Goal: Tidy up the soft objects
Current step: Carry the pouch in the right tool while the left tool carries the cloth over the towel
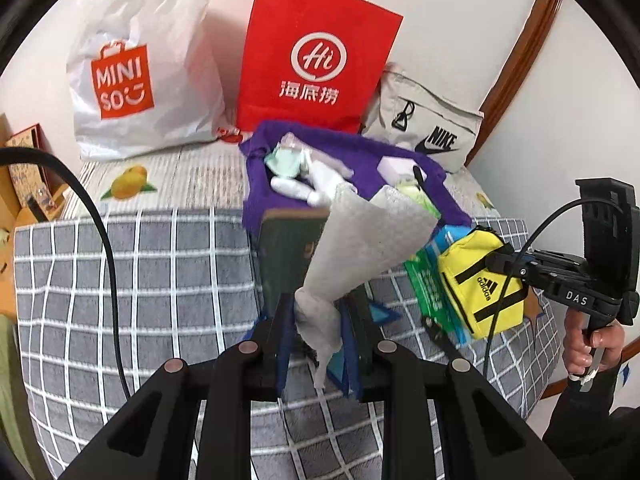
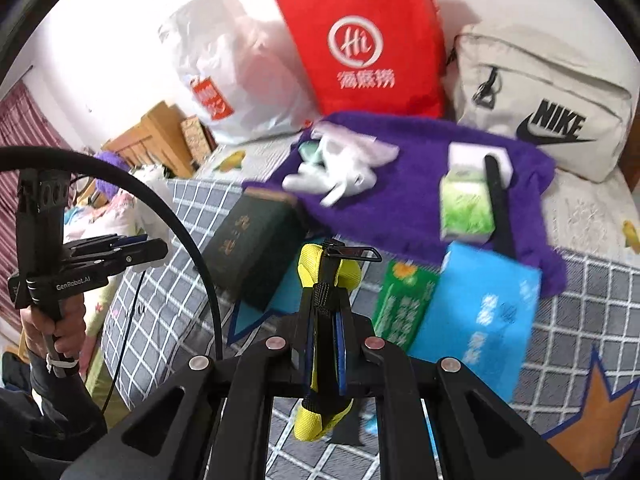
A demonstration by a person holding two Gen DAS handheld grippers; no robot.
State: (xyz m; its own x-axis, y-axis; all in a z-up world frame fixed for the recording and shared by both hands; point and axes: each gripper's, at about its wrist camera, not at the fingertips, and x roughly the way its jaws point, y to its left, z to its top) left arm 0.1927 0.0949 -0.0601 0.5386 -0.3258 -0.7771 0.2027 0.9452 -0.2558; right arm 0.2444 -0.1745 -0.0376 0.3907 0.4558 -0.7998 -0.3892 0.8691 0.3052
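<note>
My left gripper (image 1: pixel 320 312) is shut on a crumpled grey cloth (image 1: pixel 360 240), which hangs lifted above the checked grey bed cover (image 1: pixel 160 280). In the left wrist view my right gripper (image 1: pixel 502 264) comes in from the right, clamped on a small yellow adidas pouch (image 1: pixel 480 284). The right wrist view shows that same gripper (image 2: pixel 326 308) shut on the yellow pouch (image 2: pixel 328 272) by its black zip strip, held clear of the bed. Behind lies a purple fluffy towel (image 2: pixel 420 200) with white soft items (image 2: pixel 336 172) and a green tissue pack (image 2: pixel 466 208) on it.
A dark green box (image 2: pixel 252 248), a green packet (image 2: pixel 404 304) and a blue packet (image 2: pixel 480 312) lie by the towel. At the back stand a white Miniso bag (image 1: pixel 132 80), a red paper bag (image 1: pixel 316 56) and a beige Nike bag (image 2: pixel 552 104). Wooden furniture (image 2: pixel 160 136) is at the left.
</note>
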